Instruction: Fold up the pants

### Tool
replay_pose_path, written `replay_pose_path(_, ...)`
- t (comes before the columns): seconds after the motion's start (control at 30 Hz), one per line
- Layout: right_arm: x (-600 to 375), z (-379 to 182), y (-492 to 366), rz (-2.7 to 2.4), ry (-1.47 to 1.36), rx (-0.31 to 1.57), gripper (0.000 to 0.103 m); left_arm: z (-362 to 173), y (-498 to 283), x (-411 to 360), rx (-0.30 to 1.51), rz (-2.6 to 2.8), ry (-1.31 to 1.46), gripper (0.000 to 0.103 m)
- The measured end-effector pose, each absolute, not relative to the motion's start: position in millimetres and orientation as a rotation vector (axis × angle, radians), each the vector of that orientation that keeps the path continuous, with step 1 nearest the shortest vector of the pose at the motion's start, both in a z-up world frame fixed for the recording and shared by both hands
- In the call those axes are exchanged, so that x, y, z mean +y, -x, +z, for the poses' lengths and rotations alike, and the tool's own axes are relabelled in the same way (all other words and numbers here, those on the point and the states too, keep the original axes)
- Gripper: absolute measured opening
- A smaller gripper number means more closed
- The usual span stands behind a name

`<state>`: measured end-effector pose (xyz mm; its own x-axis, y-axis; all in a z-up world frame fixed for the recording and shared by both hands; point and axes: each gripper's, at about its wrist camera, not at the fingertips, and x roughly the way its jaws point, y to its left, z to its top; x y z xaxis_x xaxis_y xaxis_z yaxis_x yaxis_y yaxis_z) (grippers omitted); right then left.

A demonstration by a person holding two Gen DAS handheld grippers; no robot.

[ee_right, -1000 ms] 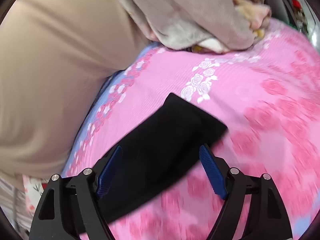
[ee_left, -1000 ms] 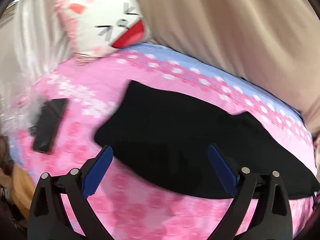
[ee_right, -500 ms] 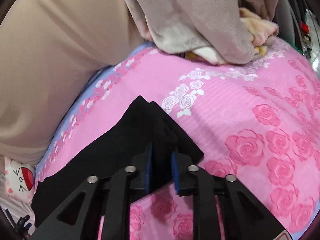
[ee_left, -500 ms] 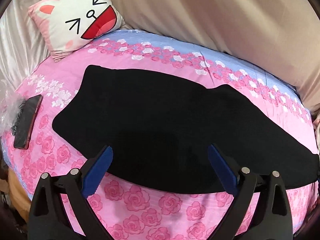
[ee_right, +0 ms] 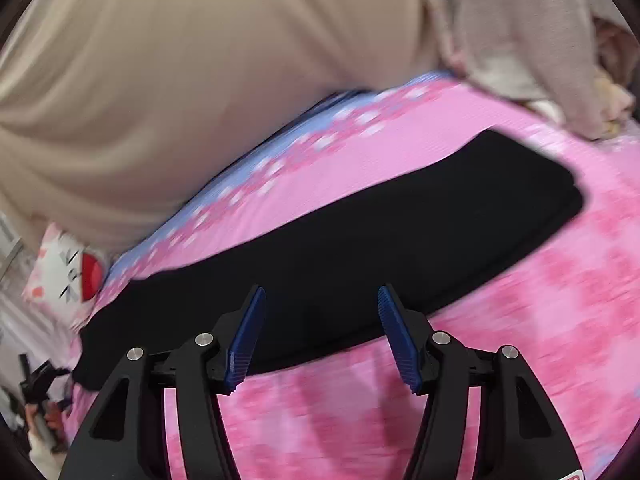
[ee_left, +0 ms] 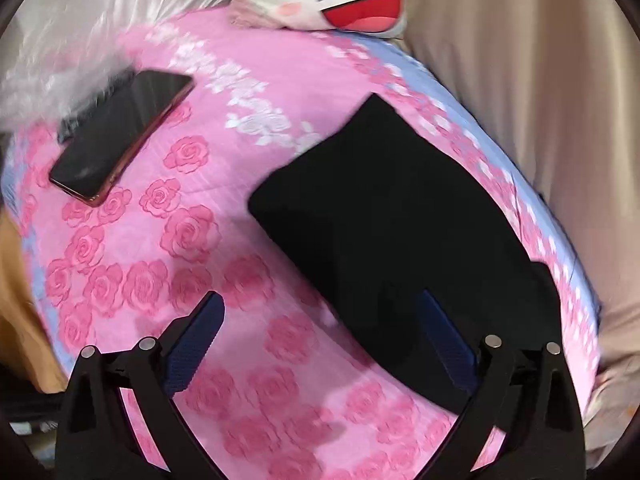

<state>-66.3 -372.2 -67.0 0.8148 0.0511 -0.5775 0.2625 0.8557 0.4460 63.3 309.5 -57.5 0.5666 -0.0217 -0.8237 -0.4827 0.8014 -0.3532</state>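
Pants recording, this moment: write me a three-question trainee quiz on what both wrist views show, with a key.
1. True or false: the right gripper is clamped on the pants.
2. In the left wrist view, what lies on the bedspread left of the pants? A) a book B) a phone C) a remote
3. Fill in: the left gripper has its jaws ____, nothing between its pads.

Key
1. False. The right gripper's jaws have just been opening and stand apart, with no cloth between them.
2. B, the phone, apart from the pants.
3. Open.
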Motion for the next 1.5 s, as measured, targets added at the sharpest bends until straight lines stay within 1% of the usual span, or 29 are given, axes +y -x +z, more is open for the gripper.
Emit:
replay_pose_path(0.07, -348, -72, 51, -0.056, -0.55, 0.649, 0.058, -71, -78, 323, 0.975, 0.261, 0.632, 0.094)
replay_pose_path(0.1, -333, -75, 41, -0.016, -0.546, 0.668, 0.058, -75, -88, 328, 0.968, 0.261, 0.622, 0.083)
replay_pose_path(0.17, -307, -73, 27, 0.03, -0.52, 0.684, 0.058, -67, -105, 325, 0.932, 0.256, 0.504, 0.023)
replay_pose_path(0.3, -276, -62, 9, 0.089, -0.502, 0.678, 0.058, -36, -134, 323, 0.838, 0.2, 0.381, 0.021)
replay_pose_path(0.33, -268, -60, 6, 0.108, -0.499, 0.676, 0.063, -37, -140, 320, 0.825, 0.234, 0.307, 0.022)
replay_pose_path(0.37, -258, -60, -1, 0.125, -0.48, 0.69, 0.065, -43, -146, 320, 0.83, 0.244, 0.259, 0.024)
replay_pose_path(0.43, -240, -64, -16, 0.118, -0.42, 0.736, 0.065, -66, -152, 325, 0.897, 0.248, 0.277, 0.035)
replay_pose_path(0.5, -218, -63, -35, 0.14, -0.362, 0.794, 0.065, -58, -134, 324, 0.849, 0.27, 0.251, 0.05)
replay_pose_path(0.57, -194, -54, -53, 0.223, -0.351, 0.797, 0.065, -46, -108, 323, 0.797, 0.332, 0.214, 0.098)
replay_pose_path(0.6, -172, -47, -69, 0.289, -0.336, 0.802, 0.065, -42, -100, 325, 0.773, 0.346, 0.218, 0.098)
replay_pose_path(0.67, -137, -39, -97, 0.388, -0.302, 0.818, 0.056, -33, -86, 329, 0.766, 0.352, 0.223, 0.098)
replay_pose_path(0.73, -98, -41, -141, 0.5, -0.265, 0.876, 0.013, -26, -74, 332, 0.771, 0.366, 0.227, 0.098)
replay_pose_path(0.77, -80, -45, -162, 0.528, -0.244, 0.914, 0.009, -23, -68, 332, 0.762, 0.364, 0.233, 0.098)
replay_pose_path(0.87, -45, -53, -218, 0.503, -0.193, 0.935, 0.007, -14, -61, 323, 0.753, 0.319, 0.24, 0.098)
replay_pose_path(0.9, -41, -51, -236, 0.465, -0.193, 0.931, 0.01, -11, -61, 318, 0.754, 0.309, 0.236, 0.098)
replay_pose_path(0.93, -41, -51, -249, 0.436, -0.207, 0.935, 0.02, -10, -62, 311, 0.755, 0.288, 0.238, 0.098)
replay_pose_path(0.97, -43, -53, -262, 0.427, -0.229, 0.956, 0.023, -9, -64, 302, 0.758, 0.24, 0.241, 0.098)
replay_pose_path(1.0, -47, -57, -272, 0.43, -0.253, 0.996, 0.036, -9, -62, 294, 0.763, 0.205, 0.241, 0.098)
replay_pose_path(1.03, -51, -62, -281, 0.435, -0.266, 1.041, 0.043, -11, -65, 285, 0.772, 0.166, 0.238, 0.098)
replay_pose_path(1.07, -51, -66, -287, 0.438, -0.26, 1.084, 0.047, -13, -67, 274, 0.78, 0.122, 0.228, 0.098)
replay_pose_path(1.1, -48, -70, -293, 0.44, -0.239, 1.116, 0.047, -17, -71, 260, 0.791, 0.074, 0.212, 0.098)
replay_pose_path(1.13, -42, -71, -297, 0.456, -0.216, 1.128, 0.045, -22, -75, 247, 0.799, 0.037, 0.199, 0.098)
replay_pose_path(1.17, -35, -73, -296, 0.471, -0.174, 1.137, 0.021, -30, -80, 228, 0.816, -0.015, 0.174, 0.098)
replay_pose_path(1.2, -25, -75, -295, 0.485, -0.116, 1.143, 0.011, -38, -85, 214, 0.838, -0.041, 0.152, 0.098)
replay_pose_path(1.27, -12, -65, -293, 0.452, -0.01, 1.075, 0.007, -55, -94, 189, 0.891, -0.066, 0.095, 0.098)
replay_pose_path(1.33, -21, -54, -297, 0.437, -0.031, 1.001, 0.003, -79, -104, 166, 0.96, -0.024, 0.004, 0.098)
replay_pose_path(1.37, -24, -56, -302, 0.412, -0.034, 0.986, 0.003, -86, -106, 161, 0.972, -0.002, -0.018, 0.098)
replay_pose_path(1.43, -21, -85, -320, 0.378, 0.039, 1.088, 0.001, -85, -102, 155, 0.93, 0.024, -0.036, 0.098)
replay_pose_path(1.5, -27, -72, -315, 0.371, 0.017, 1.023, 0.003, -84, -103, 157, 0.941, 0.017, -0.021, 0.098)
